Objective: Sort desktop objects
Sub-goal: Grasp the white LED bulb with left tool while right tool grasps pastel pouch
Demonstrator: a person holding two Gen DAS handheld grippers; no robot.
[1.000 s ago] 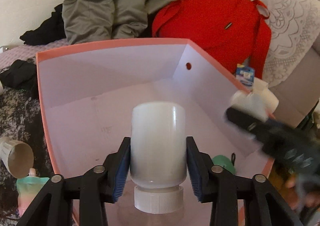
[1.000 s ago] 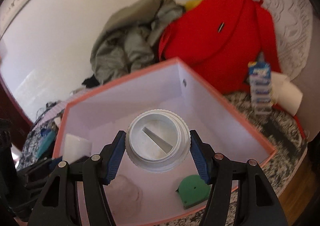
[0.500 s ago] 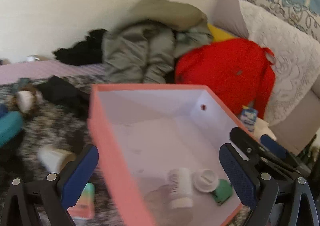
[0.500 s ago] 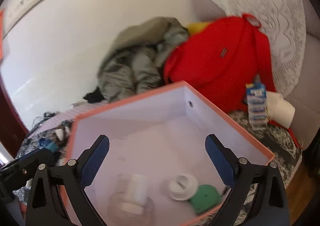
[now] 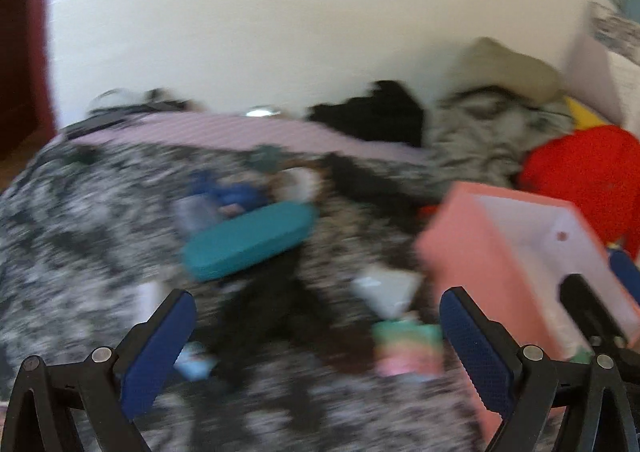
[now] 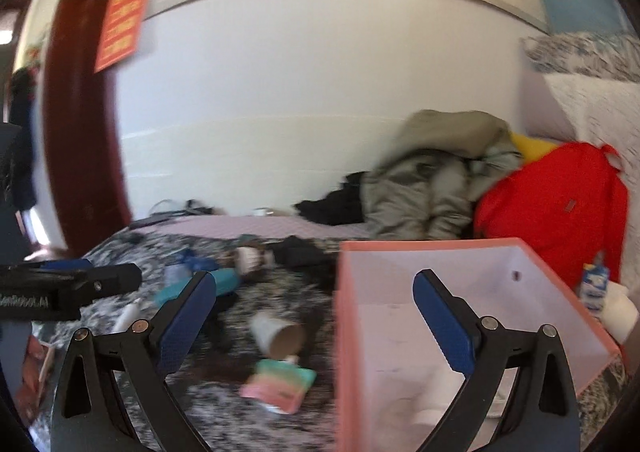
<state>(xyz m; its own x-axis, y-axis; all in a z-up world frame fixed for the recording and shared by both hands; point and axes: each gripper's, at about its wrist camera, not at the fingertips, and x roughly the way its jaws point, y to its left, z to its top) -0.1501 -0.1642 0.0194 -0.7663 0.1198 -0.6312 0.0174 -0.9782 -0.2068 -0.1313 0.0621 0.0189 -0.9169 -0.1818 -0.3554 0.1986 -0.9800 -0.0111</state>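
A pink box with a white inside stands on the speckled table; it also shows at the right of the blurred left wrist view. My left gripper is open and empty above loose items: a teal case, a paper cup and a pastel pouch. My right gripper is open and empty, over the box's left wall. The paper cup and the pouch lie left of the box. The box's contents are hard to make out.
A red bag, a grey-green jacket and black clothes pile up at the back by the wall. A milk carton stands right of the box. The left gripper's body shows at the left edge.
Both grippers have let go of their white bottle and jar into the box, opened wide, and swung left and back. The left view now faces the loose items on the table.
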